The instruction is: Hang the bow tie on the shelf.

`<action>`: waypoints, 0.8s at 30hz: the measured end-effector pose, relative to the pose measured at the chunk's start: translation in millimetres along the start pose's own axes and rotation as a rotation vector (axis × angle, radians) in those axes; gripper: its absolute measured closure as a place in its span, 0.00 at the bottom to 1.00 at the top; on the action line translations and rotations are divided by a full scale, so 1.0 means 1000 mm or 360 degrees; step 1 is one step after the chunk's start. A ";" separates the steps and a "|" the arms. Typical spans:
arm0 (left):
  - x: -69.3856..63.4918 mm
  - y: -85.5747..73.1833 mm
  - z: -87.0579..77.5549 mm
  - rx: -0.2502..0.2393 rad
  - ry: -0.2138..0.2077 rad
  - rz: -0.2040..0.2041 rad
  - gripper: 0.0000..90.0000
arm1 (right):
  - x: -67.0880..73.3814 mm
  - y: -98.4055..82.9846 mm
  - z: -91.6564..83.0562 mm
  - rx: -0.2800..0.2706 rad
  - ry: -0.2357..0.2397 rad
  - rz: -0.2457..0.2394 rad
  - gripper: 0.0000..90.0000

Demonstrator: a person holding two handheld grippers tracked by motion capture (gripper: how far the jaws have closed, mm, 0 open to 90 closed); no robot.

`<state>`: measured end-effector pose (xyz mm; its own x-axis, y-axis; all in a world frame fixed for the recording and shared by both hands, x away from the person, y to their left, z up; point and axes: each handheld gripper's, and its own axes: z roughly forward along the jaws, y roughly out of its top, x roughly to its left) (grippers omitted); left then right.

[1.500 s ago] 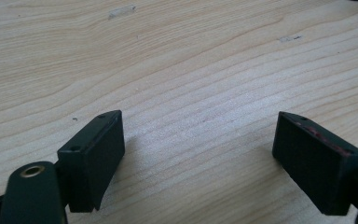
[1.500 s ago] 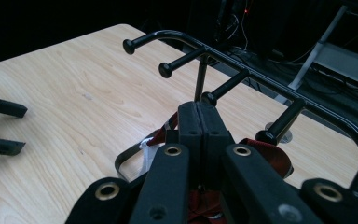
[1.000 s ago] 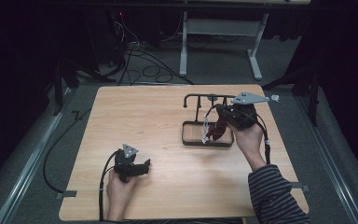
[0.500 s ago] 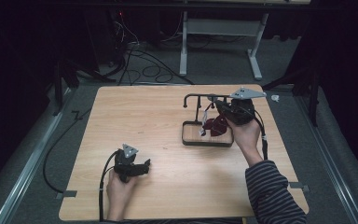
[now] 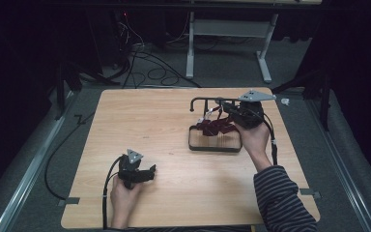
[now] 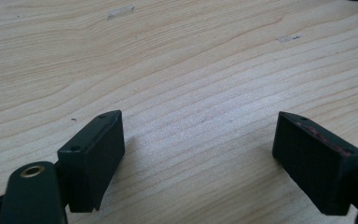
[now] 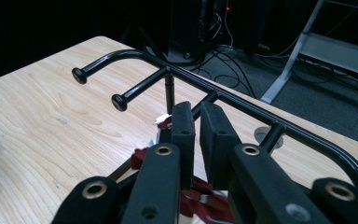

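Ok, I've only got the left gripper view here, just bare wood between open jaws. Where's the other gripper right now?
Observer: The right gripper is at the far right of the table, up at a black rack with pegs.
Operator: Is it holding anything?
Observer: Its jaws are nearly together on a dark red strap that hangs down toward the rack's base frame. A white tag shows just past the jaw tips.
Operator: And where does my gripper sit relative to that?
Observer: The left gripper is low over the near-left part of the table, well apart from the rack, with bare wood between them.
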<state>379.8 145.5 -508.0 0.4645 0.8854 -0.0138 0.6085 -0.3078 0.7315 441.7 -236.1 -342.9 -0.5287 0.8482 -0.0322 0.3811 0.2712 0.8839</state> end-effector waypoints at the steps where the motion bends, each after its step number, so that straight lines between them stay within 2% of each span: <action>1: 0.000 0.000 0.000 0.0000 0.0000 0.0000 0.19 | 0.000 0.000 -0.001 -0.0002 0.0009 0.0000 0.93; 4: 0.000 0.000 0.000 0.0000 -0.0003 0.0003 0.19 | 0.000 -0.001 -0.003 0.0020 0.0021 -0.0032 0.91; 8: 0.000 0.000 0.000 0.0003 -0.0004 0.0005 0.19 | -0.002 0.000 -0.010 -0.0013 0.0036 -0.0045 0.89; 13: 0.000 0.000 0.000 0.0003 -0.0004 0.0005 0.19 | -0.001 0.000 -0.017 -0.0005 0.0044 -0.0068 0.86; 24: 0.000 0.000 0.000 0.0005 -0.0004 0.0005 0.19 | -0.007 -0.005 -0.032 -0.0025 0.0037 -0.0038 0.82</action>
<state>379.5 145.3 -507.8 0.4679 0.8837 -0.0135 0.6090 -0.3113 0.7295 419.5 -257.2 -332.0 -0.5551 0.8307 -0.0426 0.3563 0.2837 0.8903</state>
